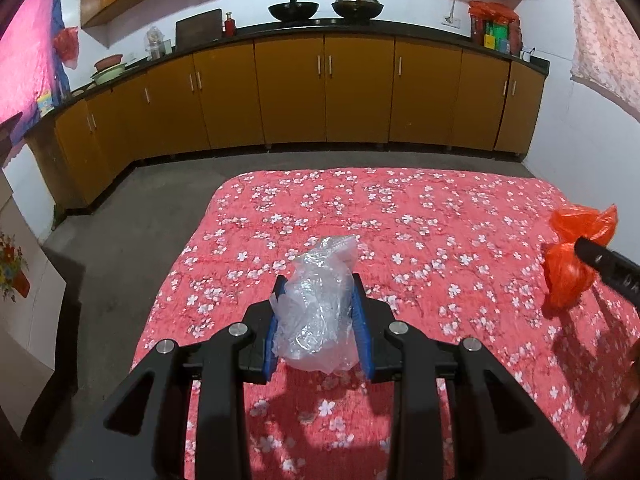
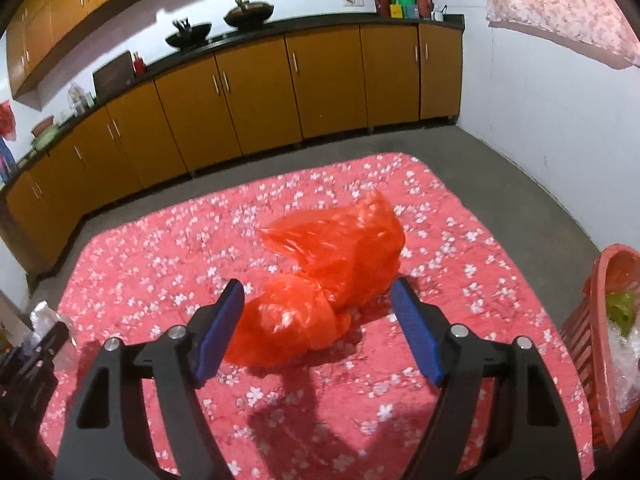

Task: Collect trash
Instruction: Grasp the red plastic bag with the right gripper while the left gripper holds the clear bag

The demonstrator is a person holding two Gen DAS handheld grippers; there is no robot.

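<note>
Left tool (image 1: pixel 318 312) is clamped on a crumpled clear plastic bag (image 1: pixel 320 300), held above the tabletop (image 1: pixel 440 208) with its red floral cloth. Right tool (image 2: pixel 320 320) stands wide, jaws parted, with the red plastic bag (image 2: pixel 328 276) lying on the cloth between its blue pads (image 2: pixel 218 332); left pad looks to brush the bag, right pad is clear of it, no grip yet. Red bag sits right of the clear one, toward the red basket (image 2: pixel 592 320) off the tabletop's right edge. Both bags look light, soft, crinkly, likely slippery; would squash flat, so best pinch is the twisted waist in the middle of the red bag. Basket is cut off by the frame, contents only partly readable: some clear film, something green. Right view is a bit blurred. Whether the red bag holds anything is hidden.
</note>
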